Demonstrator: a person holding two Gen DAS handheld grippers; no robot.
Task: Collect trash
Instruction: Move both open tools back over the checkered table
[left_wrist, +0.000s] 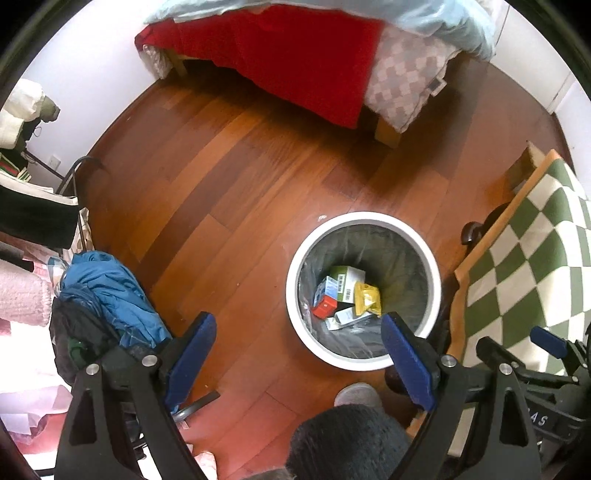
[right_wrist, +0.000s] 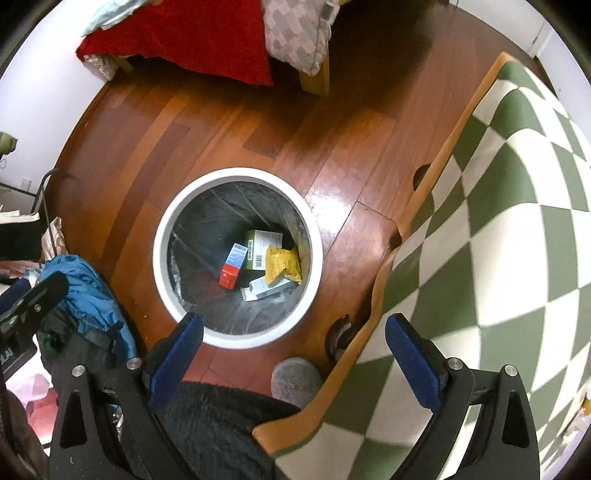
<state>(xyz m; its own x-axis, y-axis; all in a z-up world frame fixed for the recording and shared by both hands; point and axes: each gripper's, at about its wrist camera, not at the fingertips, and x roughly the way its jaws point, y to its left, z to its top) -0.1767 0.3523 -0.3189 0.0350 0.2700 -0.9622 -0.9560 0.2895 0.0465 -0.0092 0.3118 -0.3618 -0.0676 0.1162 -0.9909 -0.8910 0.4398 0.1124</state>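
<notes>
1. Left gripper (left_wrist: 299, 350): jaws spread wide, nothing between the blue pads (left_wrist: 406, 363); hovers high over the wooden floor (left_wrist: 229, 177), pointing down.
2. Right gripper (right_wrist: 293, 354): likewise released and empty; fingers splayed, held above the bin's near rim.
3. White bin (right_wrist: 162, 236): round, upright, lined with a thin grey plastic bag (right_wrist: 207, 218); ahead and right of the left gripper, ahead and left of the right gripper; its rim runs just past one pad of each.
4. Yellow packet (right_wrist: 282, 264): at the bin's bottom, resting against the boxes; judged light, soft, crinkly and somewhat slick; best pinched at a flat sealed edge.
5. Green-and-white box (right_wrist: 260, 243): carton with barcode, lying flat; judged light, stiff yet crushable; take across the narrow sides with gentle closure.
6. Red-and-blue box (right_wrist: 232, 267): small carton, tilted against the green one; same handling; grip across its short width.
7. White box (right_wrist: 264, 290): long, slim, nearest the grippers; likely near weightless; hold mid-length.
8. Note on the liner: flimsy, slippery film; judged easy to snag or tear if a pad catches it; lift by gathered rim rather than the wall.
9. Checkered table (right_wrist: 498, 240): green-and-white top, right of the bin, beneath the right gripper's outer finger.
10. Blue clothing (left_wrist: 110, 291): heap left of both grippers.
</notes>
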